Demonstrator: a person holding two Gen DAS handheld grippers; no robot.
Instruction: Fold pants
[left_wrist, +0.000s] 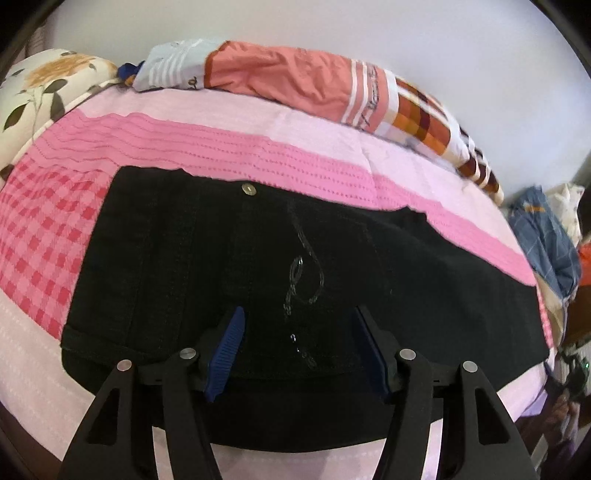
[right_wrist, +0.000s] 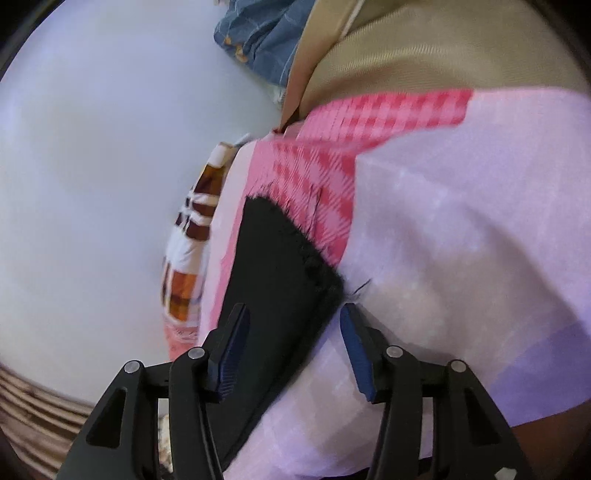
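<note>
While we look down the left gripper (left_wrist: 299, 325), we see its blue pads (left_wrist: 226, 354) standing apart over the black pants (left_wrist: 184, 266), w/ nothing pinched btwn them. Pants lie flat on the pink bedspread (left_wrist: 229, 147), waistband toward the far side, a metal button (left_wrist: 249, 189) near its top edge and a shiny stitched motif (left_wrist: 304, 273) on the cloth just ahead of the jaws. At the far edge of the bed we see a rolled orange-and-white quilt (left_wrist: 295, 81); a floral pillow (left_wrist: 40, 92) sits far left, and some blue checked fabric (left_wrist: 546, 240) is piled at right.

Thru the right wrist view, tilted and a bit blurred, the right gripper (right_wrist: 291, 325) also has its jaws apart. A frayed black pant-leg hem (right_wrist: 280, 258) reaches in btwn them, pads not pressing it. We see that leg end resting on the pale and checked parts of the spread.
</note>
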